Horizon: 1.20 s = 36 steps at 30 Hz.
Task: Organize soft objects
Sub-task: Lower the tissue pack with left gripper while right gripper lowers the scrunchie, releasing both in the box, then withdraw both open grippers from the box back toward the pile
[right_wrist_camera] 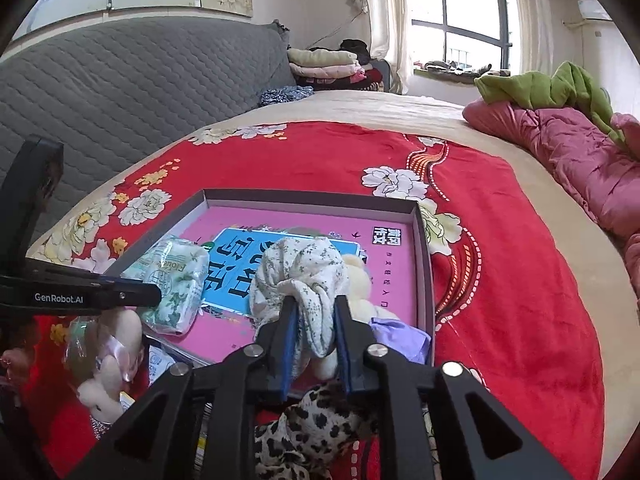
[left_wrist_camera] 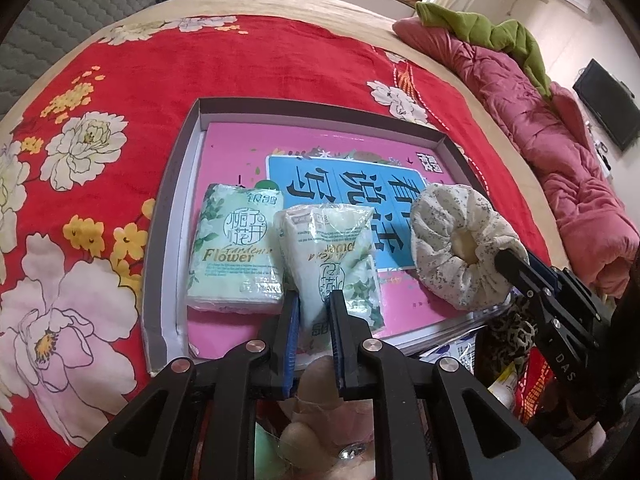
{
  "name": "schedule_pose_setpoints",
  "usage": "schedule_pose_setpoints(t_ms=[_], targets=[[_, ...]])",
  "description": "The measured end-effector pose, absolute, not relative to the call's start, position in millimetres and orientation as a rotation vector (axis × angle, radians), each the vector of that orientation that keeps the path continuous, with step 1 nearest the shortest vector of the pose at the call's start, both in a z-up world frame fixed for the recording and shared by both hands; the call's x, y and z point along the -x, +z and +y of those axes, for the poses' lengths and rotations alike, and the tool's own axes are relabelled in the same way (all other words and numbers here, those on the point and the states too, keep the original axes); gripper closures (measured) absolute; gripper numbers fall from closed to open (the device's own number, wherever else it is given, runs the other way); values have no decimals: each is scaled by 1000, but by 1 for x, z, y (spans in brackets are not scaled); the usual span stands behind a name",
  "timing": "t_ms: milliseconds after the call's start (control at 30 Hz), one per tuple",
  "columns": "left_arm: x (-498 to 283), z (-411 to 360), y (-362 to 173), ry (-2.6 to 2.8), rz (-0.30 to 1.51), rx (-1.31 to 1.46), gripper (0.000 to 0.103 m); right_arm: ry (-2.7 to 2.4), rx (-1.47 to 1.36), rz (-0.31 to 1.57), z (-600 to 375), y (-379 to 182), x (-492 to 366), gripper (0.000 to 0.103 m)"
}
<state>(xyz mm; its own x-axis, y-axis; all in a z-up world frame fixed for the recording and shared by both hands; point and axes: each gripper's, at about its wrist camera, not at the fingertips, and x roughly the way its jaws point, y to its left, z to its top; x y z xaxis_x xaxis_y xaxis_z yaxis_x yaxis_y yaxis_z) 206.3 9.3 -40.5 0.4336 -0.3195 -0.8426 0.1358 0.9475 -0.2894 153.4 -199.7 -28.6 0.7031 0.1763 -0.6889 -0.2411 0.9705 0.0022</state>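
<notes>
Glossy plastic-wrapped tissue packs (left_wrist_camera: 236, 248), matt speckled cloth bundle (left_wrist_camera: 460, 240), plush red blanket (left_wrist_camera: 120, 120), seemingly cardboard tray (left_wrist_camera: 168, 200).

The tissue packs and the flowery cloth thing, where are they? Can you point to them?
Flat tissue pack (left_wrist_camera: 236, 256), left wrist view, middle of its printed front.
Held tissue pack (left_wrist_camera: 340, 264), left wrist view, middle of its wrapper.
Flowery cloth bundle (right_wrist_camera: 304, 276), right wrist view, bunched top above the fingers.

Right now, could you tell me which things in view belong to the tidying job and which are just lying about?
Job:
tissue pack in the left gripper
second tissue pack
floral scrunchie in the right gripper
box tray
leopard fabric

Lying about:
pink quilt
green blanket
folded clothes
</notes>
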Motion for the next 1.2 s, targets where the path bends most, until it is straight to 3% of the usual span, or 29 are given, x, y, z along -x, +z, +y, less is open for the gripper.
schedule_pose_setpoints(t_ms=[167,533,700,1000,1200], targets=[[-207,10,-42,-290,1096,191,86,207,102,755,-199,-29,-153,79],[-207,6,-41,-285,1099,166,79,163,109,724,-205,-21,-146,56],[-205,8,-39,-293,1093,171,58,133,115,695,-207,-11,-142,50],[-197,12,-30,-317,1072,176,44,104,102,679,-210,1,-137,40],[-192,15,-24,-327,1052,178,36,90,98,675,-209,6,-134,39]])
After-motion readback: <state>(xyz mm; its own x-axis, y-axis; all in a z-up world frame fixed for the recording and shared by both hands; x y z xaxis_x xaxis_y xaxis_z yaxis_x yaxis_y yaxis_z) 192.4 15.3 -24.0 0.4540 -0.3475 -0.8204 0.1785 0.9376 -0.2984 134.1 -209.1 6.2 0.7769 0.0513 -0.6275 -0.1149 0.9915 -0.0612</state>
